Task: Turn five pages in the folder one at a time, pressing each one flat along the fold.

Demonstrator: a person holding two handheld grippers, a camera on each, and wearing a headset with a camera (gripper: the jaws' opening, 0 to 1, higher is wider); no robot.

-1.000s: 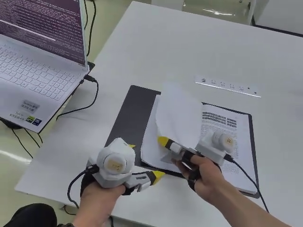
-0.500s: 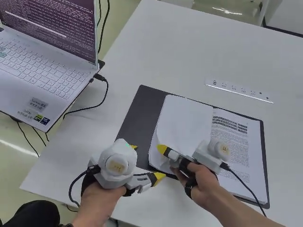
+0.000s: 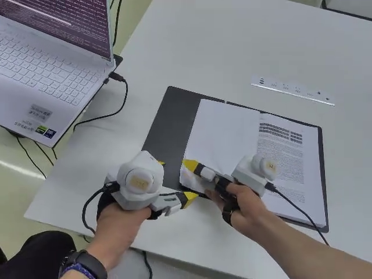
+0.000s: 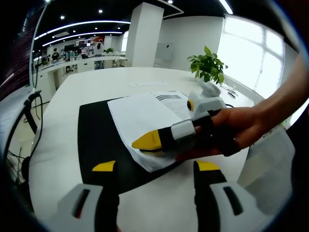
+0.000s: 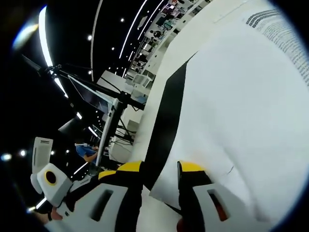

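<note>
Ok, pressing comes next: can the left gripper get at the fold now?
Probably not straight away: the right gripper, shut on the page, lies between the open left gripper and the fold.

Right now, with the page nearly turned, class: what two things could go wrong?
1. The right gripper seems to pinch just the lower corner of the page; more pull could crease or tear it.
2. The page isn't pressed along the fold yet, so it may spring back on release; the open left gripper is near the corner instead.
</note>
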